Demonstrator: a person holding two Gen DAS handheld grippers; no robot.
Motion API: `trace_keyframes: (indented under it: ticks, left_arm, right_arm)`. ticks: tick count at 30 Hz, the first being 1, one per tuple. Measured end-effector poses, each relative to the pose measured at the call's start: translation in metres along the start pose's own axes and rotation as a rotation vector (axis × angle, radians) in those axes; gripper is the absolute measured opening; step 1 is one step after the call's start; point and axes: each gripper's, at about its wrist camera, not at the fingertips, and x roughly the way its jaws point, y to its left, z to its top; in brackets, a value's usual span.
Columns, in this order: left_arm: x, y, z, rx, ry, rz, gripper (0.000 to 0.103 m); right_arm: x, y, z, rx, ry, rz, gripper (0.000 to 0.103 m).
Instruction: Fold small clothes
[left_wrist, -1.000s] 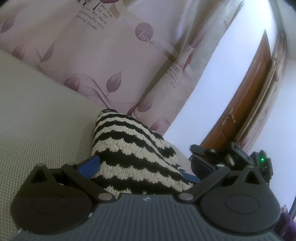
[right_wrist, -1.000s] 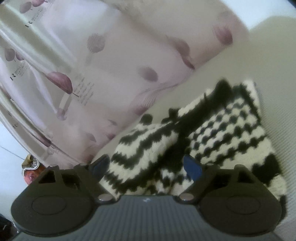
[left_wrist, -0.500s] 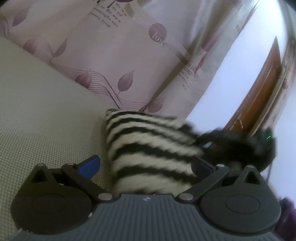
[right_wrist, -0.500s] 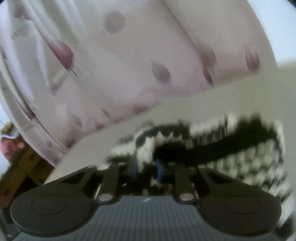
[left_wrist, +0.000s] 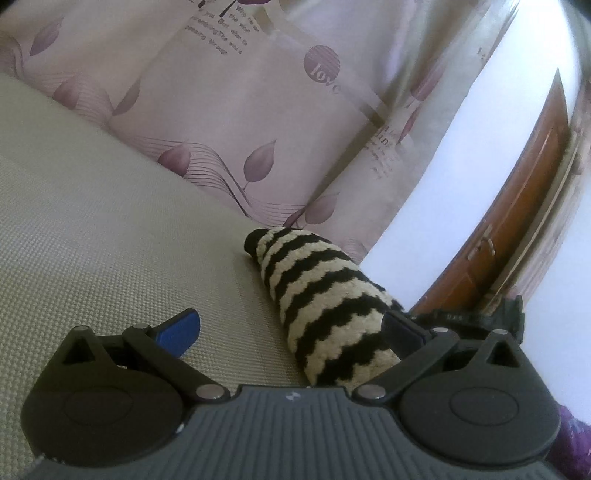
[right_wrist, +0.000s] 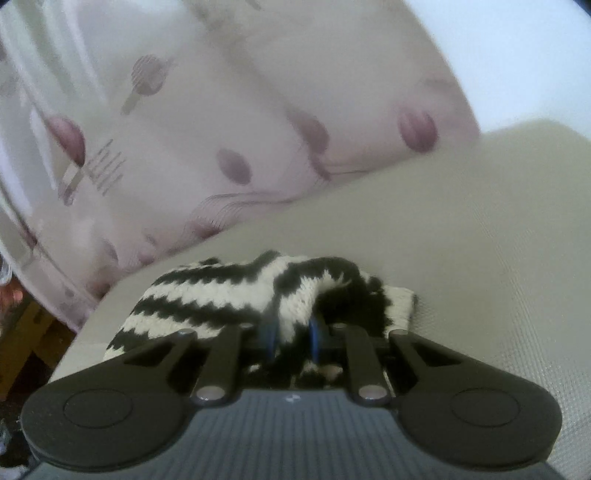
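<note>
A small black-and-cream striped knit garment (left_wrist: 325, 306) lies on the beige woven surface (left_wrist: 92, 240). In the left wrist view it is a folded roll running away from me, between my left gripper's wide-open blue fingertips (left_wrist: 177, 328) and close to the right one. My left gripper (left_wrist: 291, 328) is open and holds nothing. In the right wrist view my right gripper (right_wrist: 291, 334) is shut on a bunched fold of the garment (right_wrist: 221, 299), which spreads out to its left.
A pale curtain with purple leaf prints (left_wrist: 240, 110) hangs just behind the surface and also shows in the right wrist view (right_wrist: 184, 129). A brown wooden door (left_wrist: 517, 221) and white wall stand to the right. The surface's edge (right_wrist: 88, 325) drops off at left.
My right gripper closed on the garment and pulled it over. My left gripper let go and opened; the garment now sits as a narrower roll shifted toward its right finger.
</note>
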Motion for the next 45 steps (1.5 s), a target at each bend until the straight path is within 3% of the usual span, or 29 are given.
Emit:
trace_keyframes:
  ticks: [5, 8, 10, 11, 13, 15, 17, 19, 24, 26, 29, 31, 34, 37, 38, 40, 42, 45]
  left_arm:
    - [0.001, 0.000, 0.000, 0.002, 0.002, 0.009, 0.103]
    - [0.001, 0.000, 0.000, 0.013, 0.001, 0.011, 0.103]
    - [0.000, -0.002, -0.001, 0.031, -0.002, 0.012, 0.103]
    - [0.001, -0.004, 0.000, 0.042, 0.005, 0.010, 0.103]
    - [0.004, -0.009, 0.001, 0.072, 0.033, 0.015, 0.103]
    - [0.002, -0.019, 0.004, 0.117, 0.025, 0.007, 0.103]
    - [-0.002, -0.031, 0.008, 0.159, -0.005, -0.019, 0.103]
    - [-0.003, -0.047, 0.013, 0.220, -0.053, -0.021, 0.103]
    - [0.010, -0.080, 0.015, 0.305, -0.084, -0.008, 0.096]
    - [0.014, -0.091, 0.011, 0.341, -0.067, 0.008, 0.096]
    - [0.013, -0.096, 0.002, 0.381, -0.044, 0.012, 0.095]
    - [0.013, -0.096, -0.004, 0.414, -0.025, 0.024, 0.095]
    - [0.015, -0.096, -0.010, 0.432, 0.000, 0.037, 0.096]
    - [0.015, -0.100, -0.009, 0.406, -0.044, 0.012, 0.094]
    - [0.016, -0.103, -0.010, 0.416, -0.061, 0.003, 0.091]
    - [0.021, -0.113, -0.012, 0.463, -0.080, -0.003, 0.067]
    - [0.029, -0.120, -0.014, 0.477, -0.066, -0.029, 0.051]
    - [0.040, -0.124, -0.020, 0.477, -0.051, -0.060, 0.051]
  right_arm:
    - [-0.025, 0.015, 0.018, -0.075, -0.062, 0.015, 0.017]
    - [-0.016, 0.016, 0.021, -0.170, 0.013, -0.062, 0.017]
    - [0.003, 0.004, 0.016, -0.154, 0.105, -0.064, 0.019]
    - [0.005, -0.004, 0.011, -0.125, 0.102, -0.055, 0.022]
    - [-0.005, -0.017, 0.009, -0.024, 0.047, -0.035, 0.023]
    - [-0.029, -0.018, 0.007, 0.030, -0.061, -0.029, 0.023]
    - [-0.062, 0.000, 0.001, -0.039, -0.147, -0.018, 0.025]
    - [-0.084, 0.020, -0.008, -0.122, -0.175, 0.062, 0.025]
    - [-0.087, 0.064, -0.040, -0.350, -0.127, 0.079, 0.025]
    - [-0.075, 0.068, -0.054, -0.402, -0.051, 0.025, 0.023]
    - [-0.065, 0.047, -0.080, -0.405, 0.045, -0.073, 0.018]
    - [-0.072, 0.030, -0.089, -0.296, -0.002, -0.006, 0.018]
    - [-0.071, 0.029, -0.092, -0.311, -0.019, -0.002, 0.018]
    - [-0.071, 0.026, -0.089, -0.296, -0.020, 0.020, 0.018]
    - [-0.071, 0.022, -0.088, -0.277, -0.022, 0.033, 0.018]
    - [-0.073, 0.017, -0.086, -0.252, -0.024, 0.051, 0.018]
    - [-0.073, 0.015, -0.087, -0.243, -0.026, 0.059, 0.018]
    - [-0.075, 0.015, -0.087, -0.241, -0.028, 0.061, 0.018]
